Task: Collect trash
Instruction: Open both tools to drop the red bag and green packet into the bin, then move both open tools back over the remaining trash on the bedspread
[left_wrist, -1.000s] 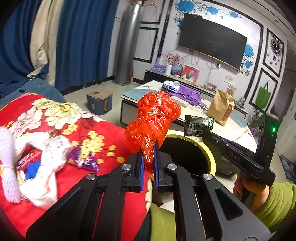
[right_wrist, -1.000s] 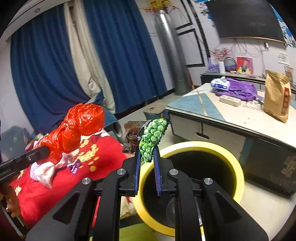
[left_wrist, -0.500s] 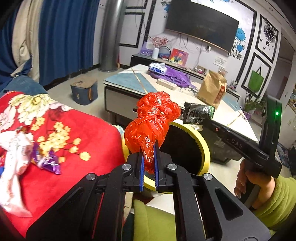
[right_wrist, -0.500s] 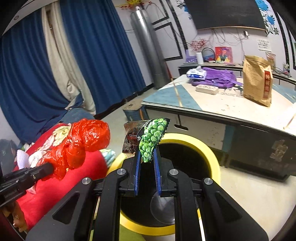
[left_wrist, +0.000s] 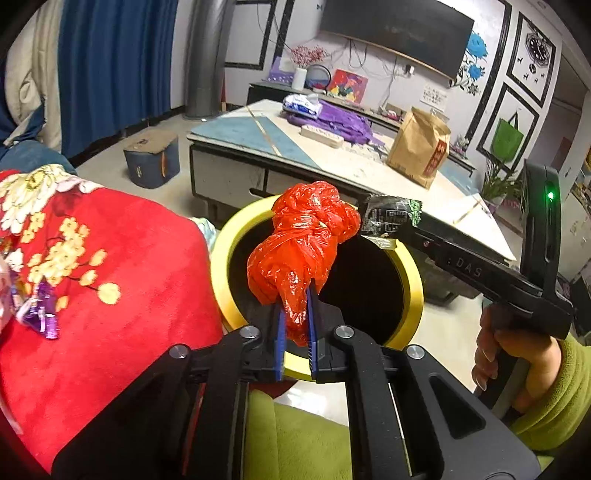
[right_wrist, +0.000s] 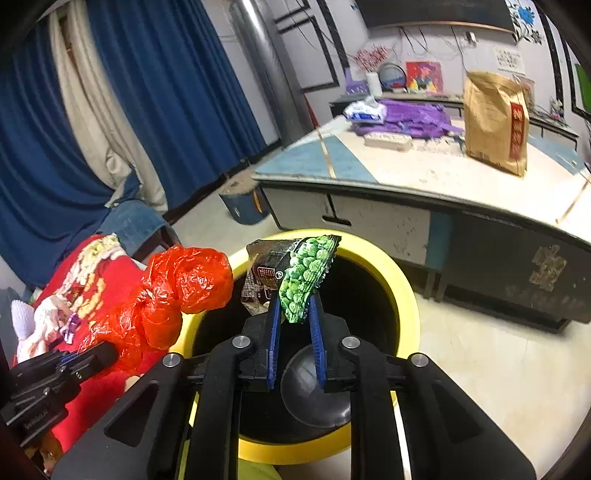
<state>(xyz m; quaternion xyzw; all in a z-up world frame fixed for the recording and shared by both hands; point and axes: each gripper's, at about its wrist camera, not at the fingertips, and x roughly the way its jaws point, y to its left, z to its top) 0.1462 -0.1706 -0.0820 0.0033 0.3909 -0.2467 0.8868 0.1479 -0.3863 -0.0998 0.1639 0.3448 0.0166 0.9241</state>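
Note:
My left gripper (left_wrist: 294, 314) is shut on a crumpled red plastic bag (left_wrist: 301, 243) and holds it over the near rim of a yellow-rimmed black bin (left_wrist: 221, 254). My right gripper (right_wrist: 294, 317) is shut on a green pea snack wrapper (right_wrist: 303, 278) with a dark wrapper (right_wrist: 264, 273) behind it, above the bin (right_wrist: 402, 295). In the left wrist view the right gripper holds the wrapper (left_wrist: 391, 216) at the bin's far rim. In the right wrist view the red bag (right_wrist: 173, 291) hangs left of the bin.
A red flowered blanket (left_wrist: 110, 258) lies on the left with a purple wrapper (left_wrist: 40, 317) and white scraps on it. A low table (right_wrist: 424, 173) behind the bin holds a brown paper bag (right_wrist: 495, 122) and purple cloth (right_wrist: 406, 118). A blue box (left_wrist: 151, 158) sits on the floor.
Both grippers have moved toward the bin with their trash still held. The red bag now hangs over the bin's opening, and the wrapper is above it.

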